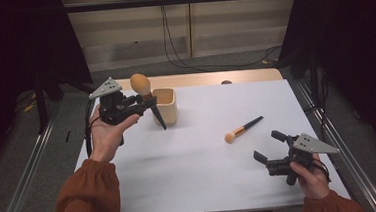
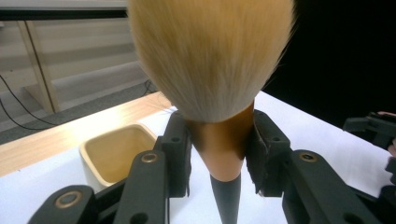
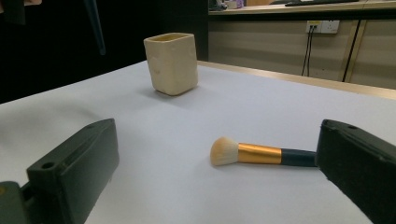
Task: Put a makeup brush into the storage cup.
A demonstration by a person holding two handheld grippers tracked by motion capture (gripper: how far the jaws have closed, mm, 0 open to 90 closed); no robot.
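Note:
My left gripper (image 1: pixel 143 103) is shut on a large makeup brush (image 1: pixel 143 89), held up in the air just left of a cream square cup (image 1: pixel 168 107). The bristles point up and its dark handle tip hangs down beside the cup. In the left gripper view the jaws pinch the copper ferrule (image 2: pixel 223 149) under the big bristle head (image 2: pixel 210 56), and the cup (image 2: pixel 112 156) lies below. A smaller brush (image 1: pixel 243 129) lies flat on the white table, bristles toward me. My right gripper (image 1: pixel 270 145) rests open at the front right, short of that brush (image 3: pixel 254 153).
The white table top (image 1: pixel 200 170) has a wooden strip (image 1: pixel 214 78) along its far edge. Dark curtains hang on both sides, and cables run across the floor behind. Metal rails flank the table.

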